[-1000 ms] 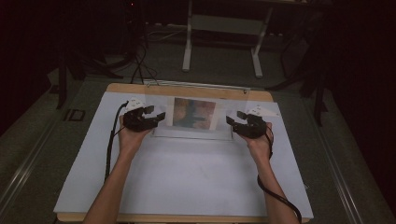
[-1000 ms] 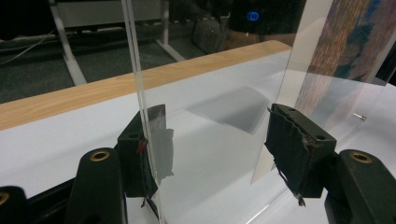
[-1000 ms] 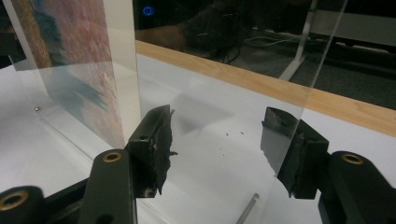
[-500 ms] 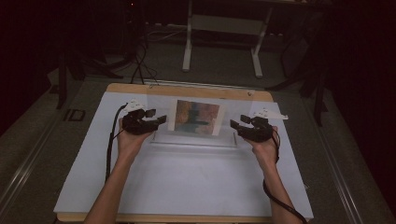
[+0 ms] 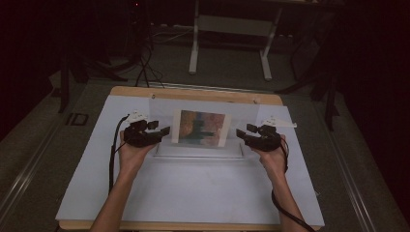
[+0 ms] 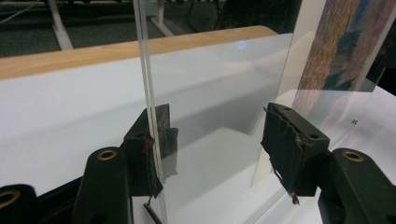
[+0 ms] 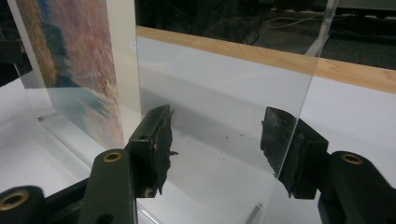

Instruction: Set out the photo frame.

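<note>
— Acrylic, that stand, isn't it?

— Yes, a clear acrylic photo frame standing upright toward the far edge of the white table cover, about midway between its left and right edges. Two thin transparent sheets, with a printed picture sandwiched in the middle: reddish and teal blotches with a pale border.

— And the person has hold of it?

— Not quite, I'd say. The left gripper sits at the frame's left end and the right gripper at its right end. In the left gripper view the jaws stand apart, straddling the sheet's edge: one pad is right against the acrylic, the other well clear of it. In the right gripper view it's the same, jaws spread with the sheet's edge between them, the right-hand pad near it.

— So which step is this?

— Lining up for a two-ended grip, as I read it. The next move calls for both pairs of jaws to close squarely on the sheet's ends, evenly, or the frame may twist or tip.

— Slippery stuff?

— Smooth, glossy and rigid, likely so. The pads are wrapped in black tape, ragged and frayed, which should help. The cover is matte, on a wooden tabletop.
</note>
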A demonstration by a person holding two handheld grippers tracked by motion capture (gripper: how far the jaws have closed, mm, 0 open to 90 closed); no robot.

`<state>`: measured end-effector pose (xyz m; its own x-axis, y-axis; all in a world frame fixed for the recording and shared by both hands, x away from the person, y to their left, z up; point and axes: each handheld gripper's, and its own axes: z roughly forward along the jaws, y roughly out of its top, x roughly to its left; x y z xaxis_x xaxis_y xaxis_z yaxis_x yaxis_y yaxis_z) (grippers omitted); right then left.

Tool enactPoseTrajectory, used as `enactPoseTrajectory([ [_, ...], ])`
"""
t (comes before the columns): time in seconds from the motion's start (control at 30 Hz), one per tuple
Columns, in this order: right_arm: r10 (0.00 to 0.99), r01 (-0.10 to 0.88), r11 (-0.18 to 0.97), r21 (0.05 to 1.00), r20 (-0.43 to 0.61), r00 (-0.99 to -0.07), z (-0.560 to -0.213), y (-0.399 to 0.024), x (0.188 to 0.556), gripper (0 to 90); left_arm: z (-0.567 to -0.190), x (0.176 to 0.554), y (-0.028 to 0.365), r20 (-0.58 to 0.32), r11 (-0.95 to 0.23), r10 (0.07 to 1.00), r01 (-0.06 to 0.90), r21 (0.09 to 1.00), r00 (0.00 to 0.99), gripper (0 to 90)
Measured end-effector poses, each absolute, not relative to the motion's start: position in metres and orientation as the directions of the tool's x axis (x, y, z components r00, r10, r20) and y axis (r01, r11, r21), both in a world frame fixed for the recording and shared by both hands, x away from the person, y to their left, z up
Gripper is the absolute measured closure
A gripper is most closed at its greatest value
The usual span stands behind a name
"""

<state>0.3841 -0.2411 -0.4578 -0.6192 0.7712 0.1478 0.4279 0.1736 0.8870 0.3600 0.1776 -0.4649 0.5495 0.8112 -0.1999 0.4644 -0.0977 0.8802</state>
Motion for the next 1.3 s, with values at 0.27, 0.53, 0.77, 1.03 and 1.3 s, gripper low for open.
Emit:
enactPoseTrajectory([
  [0.27, 0.77, 0.425, 0.173, 0.888, 0.147, -0.621, -0.459, -0.24, 0.379, 42.2, -0.466, 0.358, 0.179, -0.194, -0.107, 0.804, 0.459, 0.882, 0.562, 41.9],
  [0.53, 0.763, 0.421, 0.167, 0.892, 0.153, -0.627, -0.462, -0.243, 0.376, 43.1, -0.467, 0.355, 0.179, -0.196, -0.108, 0.801, 0.458, 0.883, 0.566, 41.8],
  [0.77, 0.757, 0.41, 0.165, 0.897, 0.151, -0.636, -0.465, -0.244, 0.373, 43.1, -0.47, 0.351, 0.179, -0.202, -0.101, 0.796, 0.455, 0.885, 0.571, 42.2],
  [1.03, 0.743, 0.396, 0.153, 0.905, 0.158, -0.65, -0.47, -0.246, 0.37, 42.9, -0.474, 0.346, 0.181, -0.202, -0.096, 0.79, 0.443, 0.891, 0.578, 42.3],
  [1.3, 0.733, 0.4, 0.15, 0.904, 0.17, -0.658, -0.47, -0.247, 0.37, 42.2, -0.476, 0.344, 0.182, -0.215, -0.082, 0.789, 0.445, 0.892, 0.575, 41.6],
])
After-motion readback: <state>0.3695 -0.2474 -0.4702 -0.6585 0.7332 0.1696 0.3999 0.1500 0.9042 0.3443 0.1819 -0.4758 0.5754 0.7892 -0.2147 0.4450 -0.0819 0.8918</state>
